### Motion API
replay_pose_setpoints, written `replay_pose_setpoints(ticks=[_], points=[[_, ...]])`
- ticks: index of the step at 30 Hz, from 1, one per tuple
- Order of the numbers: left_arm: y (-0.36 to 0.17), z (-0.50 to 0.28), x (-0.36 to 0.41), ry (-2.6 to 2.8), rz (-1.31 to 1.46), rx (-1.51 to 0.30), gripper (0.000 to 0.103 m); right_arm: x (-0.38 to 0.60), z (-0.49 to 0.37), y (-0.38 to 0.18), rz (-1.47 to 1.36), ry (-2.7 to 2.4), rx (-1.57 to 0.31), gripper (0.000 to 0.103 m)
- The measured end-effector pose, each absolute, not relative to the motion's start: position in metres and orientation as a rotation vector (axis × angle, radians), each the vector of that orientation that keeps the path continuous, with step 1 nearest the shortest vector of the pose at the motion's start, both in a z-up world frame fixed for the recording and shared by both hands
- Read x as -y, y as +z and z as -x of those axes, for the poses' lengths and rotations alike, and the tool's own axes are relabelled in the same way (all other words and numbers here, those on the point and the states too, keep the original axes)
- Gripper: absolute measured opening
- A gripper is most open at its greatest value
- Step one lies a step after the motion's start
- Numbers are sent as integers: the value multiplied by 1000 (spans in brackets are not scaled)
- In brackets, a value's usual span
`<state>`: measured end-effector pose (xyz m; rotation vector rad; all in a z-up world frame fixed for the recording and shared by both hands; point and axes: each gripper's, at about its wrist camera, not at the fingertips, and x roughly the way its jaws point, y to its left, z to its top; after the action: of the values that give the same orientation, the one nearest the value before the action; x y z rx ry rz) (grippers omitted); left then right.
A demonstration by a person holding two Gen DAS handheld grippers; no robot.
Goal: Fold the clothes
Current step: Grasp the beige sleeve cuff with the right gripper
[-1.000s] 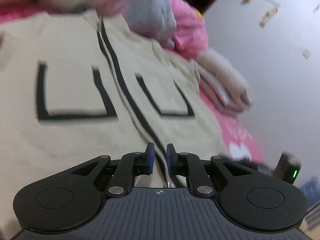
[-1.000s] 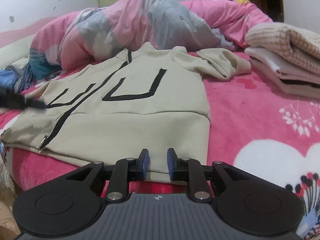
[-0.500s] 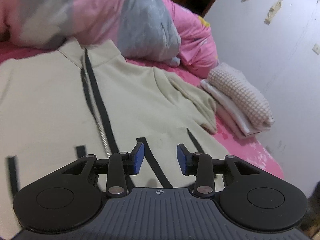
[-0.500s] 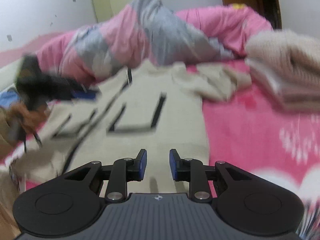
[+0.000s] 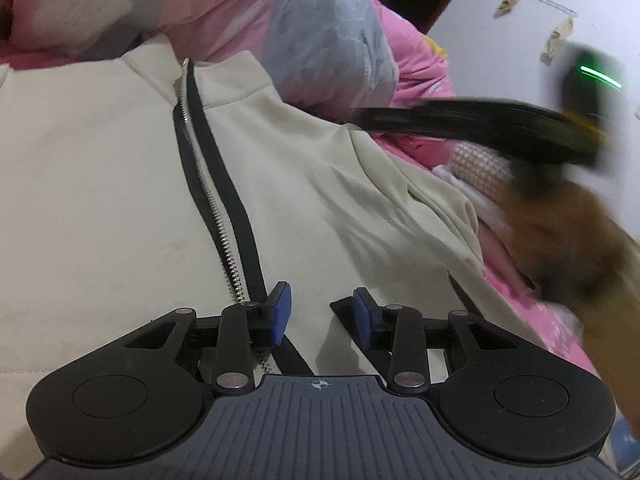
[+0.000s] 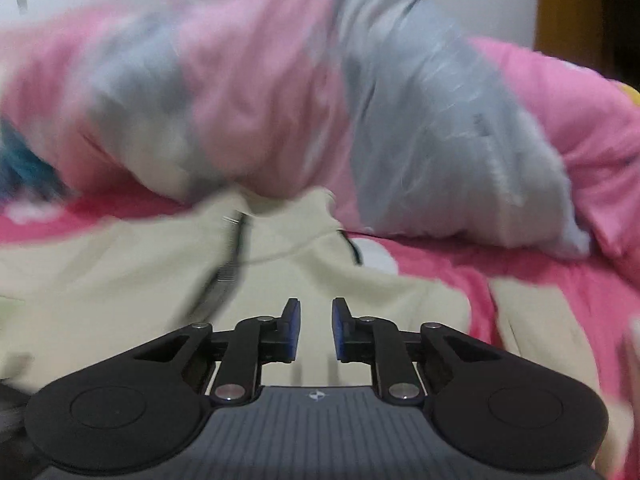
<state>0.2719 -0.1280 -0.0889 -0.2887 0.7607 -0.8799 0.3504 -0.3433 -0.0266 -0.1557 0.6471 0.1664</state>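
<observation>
My left gripper (image 5: 322,312) – jaws apart, empty, over cream zip-front jacket with black trim (image 5: 120,184) spread on pink bed | my right gripper (image 6: 313,328) – jaws just narrowing, nothing between, near collar.

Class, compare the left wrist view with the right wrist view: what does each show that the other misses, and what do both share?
Only the left wrist view shows the left claw, open over the jacket, the folded knitwear pile by the wall, and the right claw's blurred body crossing above it.

Only the right wrist view shows the right claw, its jaws apart and just closing with nothing between them, and a blue patch at far left.

Both show the cream zip jacket, the pink and grey quilt and the pink bedsheet.
</observation>
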Motion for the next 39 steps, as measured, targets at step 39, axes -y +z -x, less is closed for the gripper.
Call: replay_pose_setpoints(ticks=[39], points=[[-95,-278,119,-884,319,-760,35,361,-461,-63,-137,127,-656,0]])
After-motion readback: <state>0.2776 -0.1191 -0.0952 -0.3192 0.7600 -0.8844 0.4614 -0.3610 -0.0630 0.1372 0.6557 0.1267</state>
